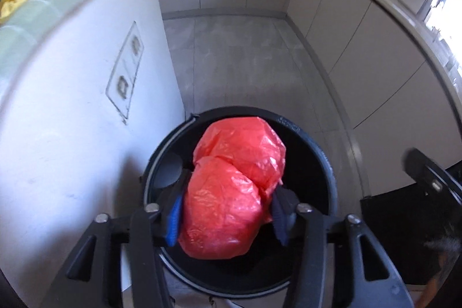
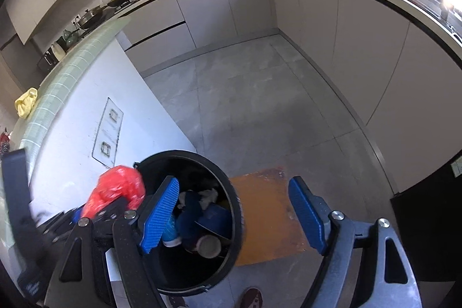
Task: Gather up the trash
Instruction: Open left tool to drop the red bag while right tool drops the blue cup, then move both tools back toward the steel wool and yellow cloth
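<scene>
A red plastic bag [image 1: 234,186], bulging in two lobes, sits between the blue pads of my left gripper [image 1: 228,218], which is shut on it and holds it over a black round trash bin [image 1: 326,163]. In the right wrist view the red bag [image 2: 118,189] hangs just left of the bin [image 2: 231,192], whose inside holds several pieces of trash, among them blue items and a cup. My right gripper [image 2: 234,215] is open and empty, above the bin's right rim.
A white counter side wall [image 1: 72,120] with two sockets stands left of the bin. An orange-brown mat [image 2: 268,210] lies on the grey tiled floor right of the bin. Grey cabinets line the back and right. A shoe [image 2: 252,298] shows at the bottom.
</scene>
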Action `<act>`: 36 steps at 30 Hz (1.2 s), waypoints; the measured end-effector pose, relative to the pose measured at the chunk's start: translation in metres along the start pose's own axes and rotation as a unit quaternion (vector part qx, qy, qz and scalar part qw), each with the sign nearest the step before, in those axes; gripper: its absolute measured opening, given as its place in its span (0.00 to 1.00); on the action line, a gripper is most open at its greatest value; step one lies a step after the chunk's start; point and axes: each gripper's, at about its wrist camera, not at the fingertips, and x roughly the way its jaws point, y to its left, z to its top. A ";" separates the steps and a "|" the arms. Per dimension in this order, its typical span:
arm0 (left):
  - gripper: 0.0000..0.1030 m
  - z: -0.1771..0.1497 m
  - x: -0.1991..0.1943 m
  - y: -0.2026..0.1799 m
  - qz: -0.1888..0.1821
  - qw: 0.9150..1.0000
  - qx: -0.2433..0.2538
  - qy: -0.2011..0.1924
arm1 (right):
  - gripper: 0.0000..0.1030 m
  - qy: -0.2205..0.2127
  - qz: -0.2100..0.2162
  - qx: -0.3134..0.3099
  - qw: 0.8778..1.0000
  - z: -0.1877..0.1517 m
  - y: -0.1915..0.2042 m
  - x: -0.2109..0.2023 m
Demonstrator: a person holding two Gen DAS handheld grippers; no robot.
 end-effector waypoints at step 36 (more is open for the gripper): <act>0.82 0.001 -0.222 0.086 -0.066 0.990 0.043 -0.117 | 0.78 -0.039 -0.001 -0.005 0.999 -0.011 0.112 -0.136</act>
